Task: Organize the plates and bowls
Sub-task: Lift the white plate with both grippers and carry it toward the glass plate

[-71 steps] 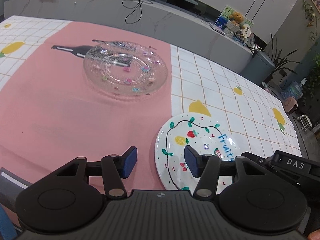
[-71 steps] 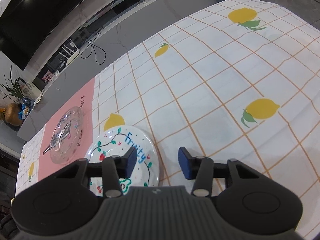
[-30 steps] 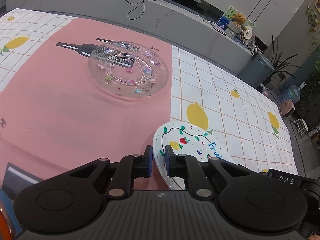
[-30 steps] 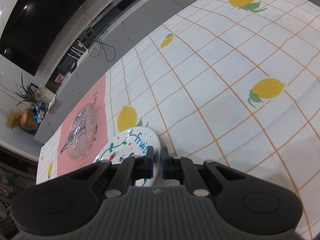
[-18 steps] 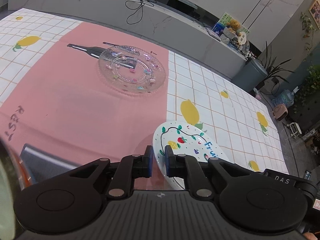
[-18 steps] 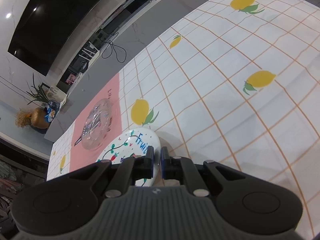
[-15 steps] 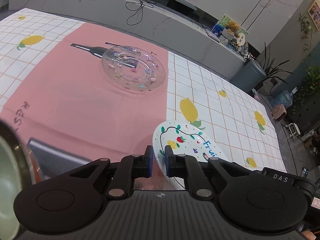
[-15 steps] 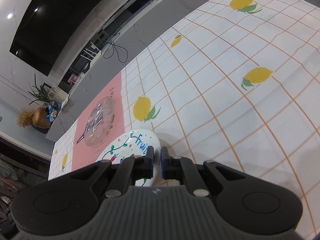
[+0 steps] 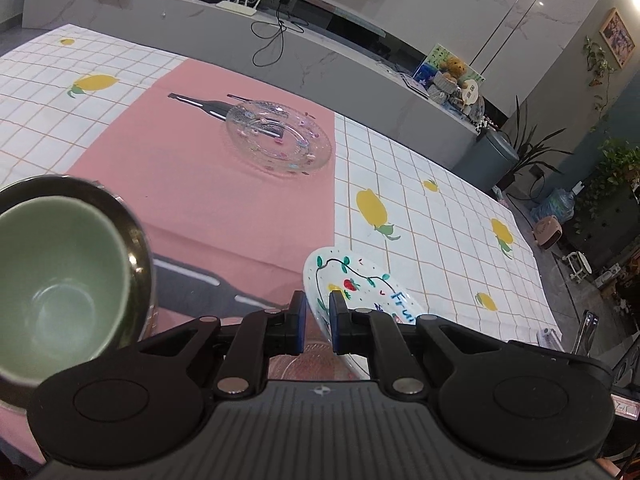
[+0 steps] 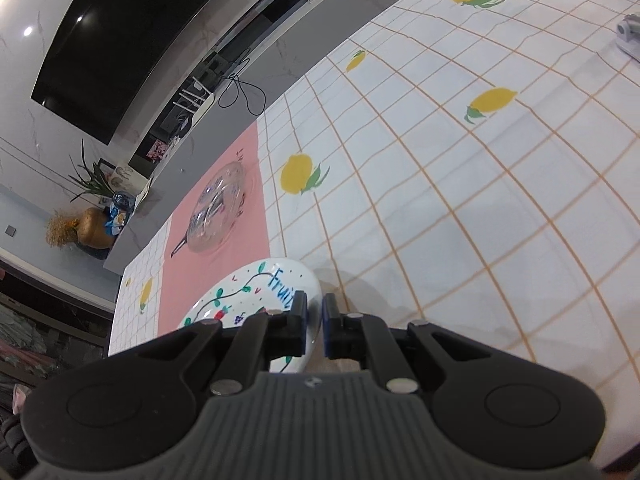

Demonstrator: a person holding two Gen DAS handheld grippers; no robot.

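A white plate painted with fruit and the word "Fruity" [image 9: 356, 280] [image 10: 256, 288] is held off the table by both grippers. My left gripper [image 9: 318, 322] is shut on its left rim. My right gripper [image 10: 314, 320] is shut on its right rim. A clear glass plate with small coloured decorations [image 9: 279, 138] [image 10: 218, 206] lies farther back on the pink mat [image 9: 208, 184]. A green bowl [image 9: 56, 280] sits nested inside a metal bowl [image 9: 138, 256] at the left, close to my left gripper.
The table wears a white checked cloth with lemons [image 9: 432, 232] [image 10: 460, 184]. A grey counter with cables and a router [image 9: 280, 32] runs behind the table. A small white device [image 10: 628, 36] lies at the far right of the cloth.
Both grippers closed on the painted plate's rims and lifted it, drawing back from the glass plate. The nested green and metal bowls have come into the left wrist view at the left.
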